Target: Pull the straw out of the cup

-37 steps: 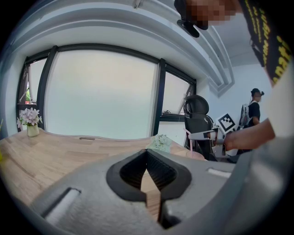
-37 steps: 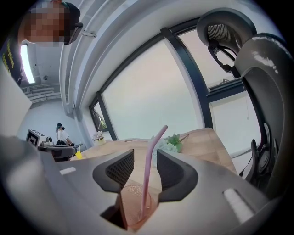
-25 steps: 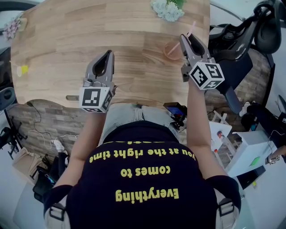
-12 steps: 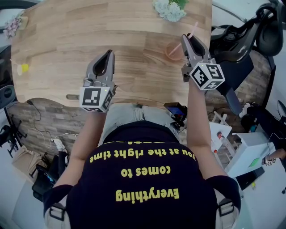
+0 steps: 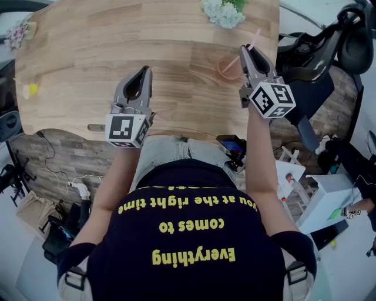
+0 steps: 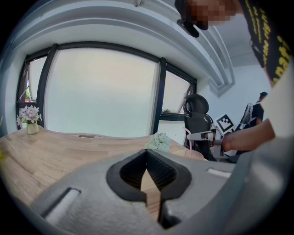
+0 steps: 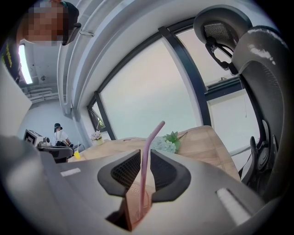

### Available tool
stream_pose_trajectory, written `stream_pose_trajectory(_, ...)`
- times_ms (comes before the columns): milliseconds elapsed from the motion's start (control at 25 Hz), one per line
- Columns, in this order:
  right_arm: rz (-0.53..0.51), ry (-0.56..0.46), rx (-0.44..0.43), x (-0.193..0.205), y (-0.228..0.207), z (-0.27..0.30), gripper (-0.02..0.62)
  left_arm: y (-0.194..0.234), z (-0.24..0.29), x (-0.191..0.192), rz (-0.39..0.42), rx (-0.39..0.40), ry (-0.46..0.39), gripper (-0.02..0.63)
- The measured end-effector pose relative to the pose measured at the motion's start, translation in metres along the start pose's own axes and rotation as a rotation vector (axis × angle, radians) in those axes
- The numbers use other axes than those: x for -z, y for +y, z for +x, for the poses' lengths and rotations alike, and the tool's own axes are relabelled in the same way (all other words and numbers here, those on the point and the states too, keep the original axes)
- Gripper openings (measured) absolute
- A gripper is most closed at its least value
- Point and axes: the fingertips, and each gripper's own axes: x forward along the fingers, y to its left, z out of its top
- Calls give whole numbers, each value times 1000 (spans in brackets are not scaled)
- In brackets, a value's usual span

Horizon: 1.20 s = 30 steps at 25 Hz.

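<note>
A clear pinkish cup (image 5: 227,66) with a pink bent straw (image 5: 254,34) stands near the right edge of the wooden table (image 5: 117,35). My right gripper (image 5: 247,52) reaches over the cup. In the right gripper view the straw (image 7: 146,153) rises between the two pads of that gripper (image 7: 145,167), whose jaws are closing, with thin gaps still showing on both sides. The cup (image 7: 135,202) shows below the jaws. My left gripper (image 5: 143,72) hovers over bare wood at the table's near edge, tips together on nothing (image 6: 147,153).
White-green flowers (image 5: 220,12) lie at the table's far edge behind the cup. A small vase (image 5: 14,35) and a yellow object (image 5: 29,91) sit at the far left. A black office chair (image 5: 329,47) stands right of the table.
The right gripper's jaws look slightly narrower around the straw. Both hands, the cup and the straw have kept their places.
</note>
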Motion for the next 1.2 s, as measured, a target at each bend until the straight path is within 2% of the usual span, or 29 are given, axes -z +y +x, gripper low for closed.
stream_pose_trajectory(280,-9,-11,7,0,1,1,42,0,0,1,4,-1,4,0)
stream_pose_trajectory(800,-28,-41,-18,-9,9,-5,37,-2,-2,1,0,0,-3,0)
stream_pose_trajectory(1200,-93,-129,-69,-31,29,-14,35,-2,-8,2,-12,-2,-17,0)
